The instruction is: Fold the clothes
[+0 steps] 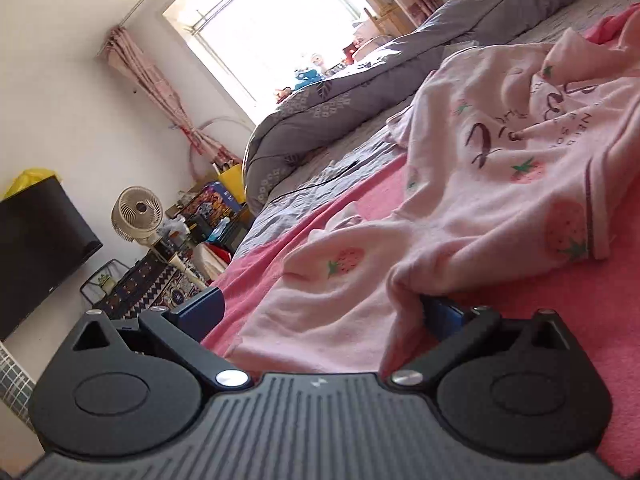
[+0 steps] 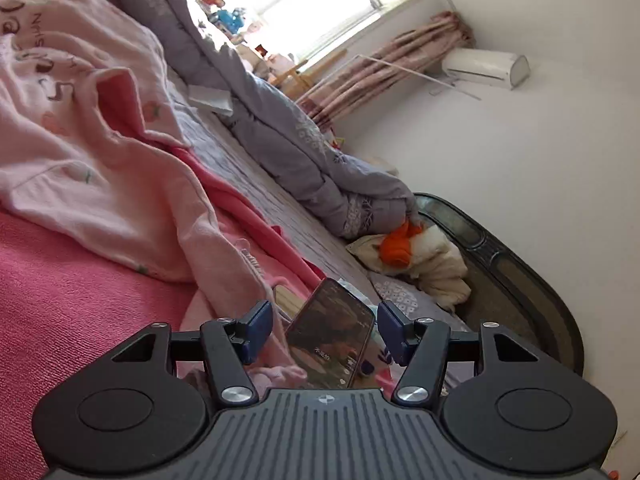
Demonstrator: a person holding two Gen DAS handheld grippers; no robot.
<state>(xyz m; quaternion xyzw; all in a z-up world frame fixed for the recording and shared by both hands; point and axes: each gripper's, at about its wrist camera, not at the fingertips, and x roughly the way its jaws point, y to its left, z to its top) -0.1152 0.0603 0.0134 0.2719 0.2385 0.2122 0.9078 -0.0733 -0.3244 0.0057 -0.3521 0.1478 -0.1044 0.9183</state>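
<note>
A pale pink garment with strawberry prints and dark lettering (image 1: 480,168) lies crumpled on a pink blanket (image 1: 560,320) on the bed. My left gripper (image 1: 320,312) is open, with an edge of the garment lying between its blue pads; the right pad (image 1: 444,316) is partly under a fold. In the right wrist view the same garment (image 2: 100,160) lies to the left. My right gripper (image 2: 324,328) is open, low over the bed; a phone (image 2: 332,344) stands between its fingers, apart from both pads.
A grey patterned duvet (image 1: 340,100) is heaped along the far side of the bed, also in the right wrist view (image 2: 280,128). A cream and orange bundle (image 2: 416,256) lies by the dark headboard (image 2: 520,272). A fan (image 1: 136,216), TV (image 1: 36,248) and clutter stand beyond the bed.
</note>
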